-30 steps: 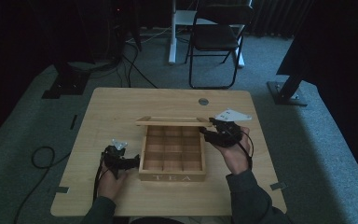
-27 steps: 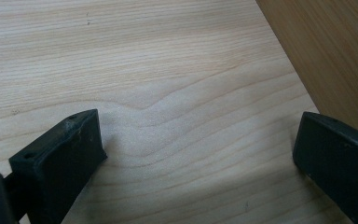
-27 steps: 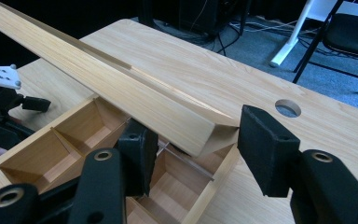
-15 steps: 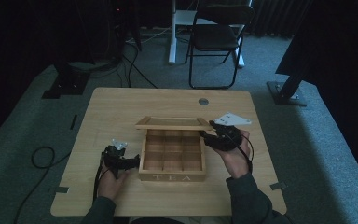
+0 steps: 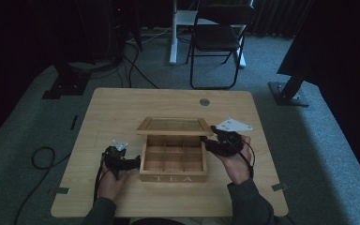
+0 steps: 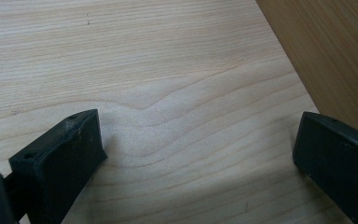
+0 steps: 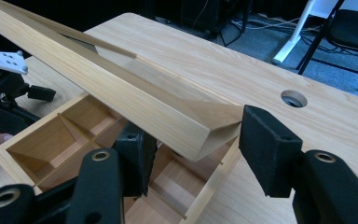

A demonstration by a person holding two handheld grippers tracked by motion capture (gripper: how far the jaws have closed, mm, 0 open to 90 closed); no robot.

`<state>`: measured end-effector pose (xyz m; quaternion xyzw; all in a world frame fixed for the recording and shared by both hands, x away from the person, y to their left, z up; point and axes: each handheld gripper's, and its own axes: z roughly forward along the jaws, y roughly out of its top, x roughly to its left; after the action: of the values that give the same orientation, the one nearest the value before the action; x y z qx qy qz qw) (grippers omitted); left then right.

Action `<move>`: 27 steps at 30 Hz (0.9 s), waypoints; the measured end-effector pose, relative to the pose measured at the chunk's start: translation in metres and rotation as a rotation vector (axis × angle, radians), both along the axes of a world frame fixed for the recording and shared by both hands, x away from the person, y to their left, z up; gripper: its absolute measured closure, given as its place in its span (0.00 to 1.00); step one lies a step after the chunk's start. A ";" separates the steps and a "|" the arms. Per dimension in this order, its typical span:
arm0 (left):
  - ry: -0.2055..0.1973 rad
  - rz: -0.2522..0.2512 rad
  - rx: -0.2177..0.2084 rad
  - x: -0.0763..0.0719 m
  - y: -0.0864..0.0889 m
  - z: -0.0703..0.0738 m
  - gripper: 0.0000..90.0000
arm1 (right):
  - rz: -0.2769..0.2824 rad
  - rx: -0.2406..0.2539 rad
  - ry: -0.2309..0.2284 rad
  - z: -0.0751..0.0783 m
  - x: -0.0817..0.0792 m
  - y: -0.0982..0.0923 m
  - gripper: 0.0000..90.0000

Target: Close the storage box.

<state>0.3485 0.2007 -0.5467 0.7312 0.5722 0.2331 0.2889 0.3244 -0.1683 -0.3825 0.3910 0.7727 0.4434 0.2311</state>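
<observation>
A wooden tea box (image 5: 173, 178) with several bare compartments stands mid-table, "TEA" on its front wall. Its glass-paned lid (image 5: 173, 125) slants half raised over the back row. My right gripper (image 5: 206, 143) is at the lid's right front corner. In the right gripper view the lid (image 7: 121, 88) runs between the jaws, one under its rim and one against its end, so the right gripper (image 7: 191, 135) is shut on it. My left gripper (image 5: 135, 162) rests beside the box's left wall (image 6: 335, 56). The left gripper (image 6: 196, 140) stands open over bare wood.
A round cable hole (image 5: 205, 101) sits in the table (image 5: 122, 108) behind the box. A folding chair (image 5: 218, 37) and stand feet are on the carpet beyond the far edge. A cable (image 5: 42, 157) loops on the floor at left.
The lid's free edge has swung down and toward me, from nearly upright to slanting over the box, with the right gripper following it. The left gripper has stayed put.
</observation>
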 end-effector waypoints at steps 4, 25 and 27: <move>0.001 0.000 0.000 0.000 0.000 0.000 0.02 | 0.000 0.004 0.004 -0.004 -0.003 0.000 0.51; 0.005 -0.003 0.003 0.000 0.000 0.000 0.02 | 0.012 -0.002 0.009 -0.017 -0.011 -0.001 0.49; 0.005 -0.003 0.003 0.000 0.000 0.000 0.02 | 0.012 0.001 0.011 -0.018 -0.012 -0.001 0.49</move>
<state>0.3484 0.2010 -0.5463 0.7330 0.5716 0.2317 0.2867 0.3122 -0.1698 -0.4007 0.3887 0.7762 0.4429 0.2242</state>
